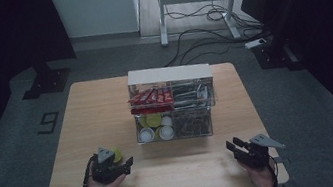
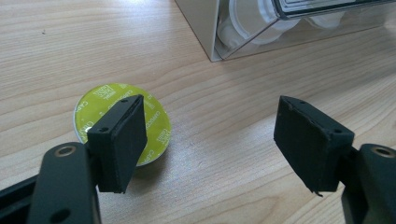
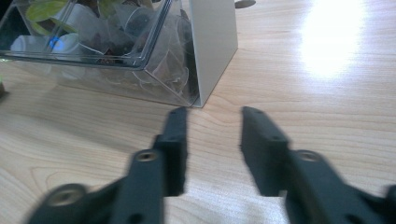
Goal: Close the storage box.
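The left claw (image 2: 210, 140) stands wide open and empty, low over the bench (image 2: 224, 186), with the green-lidded coffee capsule (image 2: 156, 123) lying flat just behind one jaw, outside the gap and in front of the clear drawer organizer (image 1: 172, 103). The step looks like lining up on the capsule; next the claw would need to shift sideways to straddle it before closing. The right claw (image 3: 212, 149) hovers part open, holding nothing, near the organizer's corner.

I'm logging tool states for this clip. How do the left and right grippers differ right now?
The left gripper has its jaws spread wide; the right gripper holds its jaws closer together, though a gap shows. The left gripper sits beside a green capsule lying foil-up on the table, one jaw in front of it; the right gripper has only bare wood between its jaws. Both hold nothing and point toward the clear organizer.
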Motion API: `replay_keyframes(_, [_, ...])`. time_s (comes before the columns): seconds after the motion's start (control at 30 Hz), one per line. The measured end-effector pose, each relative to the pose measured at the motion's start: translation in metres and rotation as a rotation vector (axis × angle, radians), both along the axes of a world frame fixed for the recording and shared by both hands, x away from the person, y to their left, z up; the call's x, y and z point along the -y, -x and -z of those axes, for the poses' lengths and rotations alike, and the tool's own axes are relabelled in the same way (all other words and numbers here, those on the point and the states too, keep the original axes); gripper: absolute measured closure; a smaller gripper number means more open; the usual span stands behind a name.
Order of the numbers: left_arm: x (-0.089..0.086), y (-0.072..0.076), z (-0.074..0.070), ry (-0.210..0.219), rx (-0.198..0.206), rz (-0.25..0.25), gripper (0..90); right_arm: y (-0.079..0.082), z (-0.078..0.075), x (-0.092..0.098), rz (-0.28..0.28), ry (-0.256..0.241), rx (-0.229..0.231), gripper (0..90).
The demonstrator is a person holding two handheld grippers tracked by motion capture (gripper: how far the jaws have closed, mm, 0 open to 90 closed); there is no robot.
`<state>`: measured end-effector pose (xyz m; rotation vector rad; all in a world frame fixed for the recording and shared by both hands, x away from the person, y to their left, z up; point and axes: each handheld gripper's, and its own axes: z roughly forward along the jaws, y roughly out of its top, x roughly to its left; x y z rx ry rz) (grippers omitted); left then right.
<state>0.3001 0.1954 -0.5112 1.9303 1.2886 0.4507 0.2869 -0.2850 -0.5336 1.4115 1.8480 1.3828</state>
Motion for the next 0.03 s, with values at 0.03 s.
replay_keyframes(0.03, [0.0000,0.0000,0.0002,-0.001,0.000,0.000,25.8,-0.0006,0.0005,-0.0011,0.002,0.004,-0.003,51.1])
